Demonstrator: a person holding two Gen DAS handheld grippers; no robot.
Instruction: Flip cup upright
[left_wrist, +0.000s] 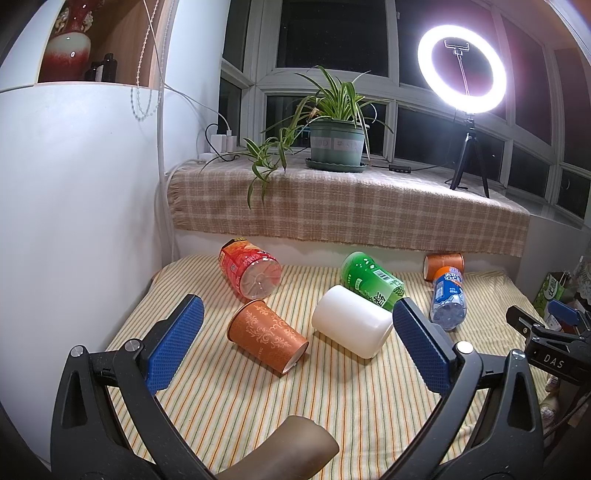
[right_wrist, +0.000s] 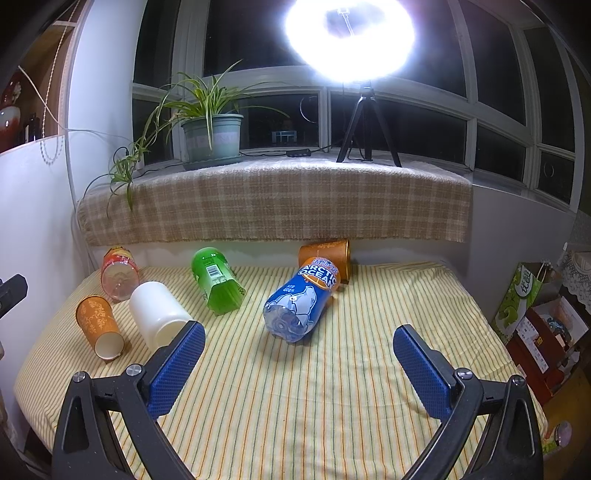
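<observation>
**Cup flip: lining up the grab**

Both grippers hang over the striped cloth (left_wrist: 258, 398) with nothing in them. The left gripper (left_wrist: 297, 339) has its fingers spread wide, and so does the right gripper (right_wrist: 299, 360).

Closest target looks like the orange patterned paper cup (left_wrist: 266, 336), lying on its side at center-left of the left wrist view, with the white cup (left_wrist: 351, 325) just beside it, also on its side. Another orange cup (right_wrist: 327, 258) lies further back by the Arctic Ocean bottle (right_wrist: 301, 299).

My take: come in with the left one across the cup's middle, squeeze gently since paper crushes easily, then rotate so the mouth faces up. Mind the white cup, it'd probably roll if bumped.
</observation>
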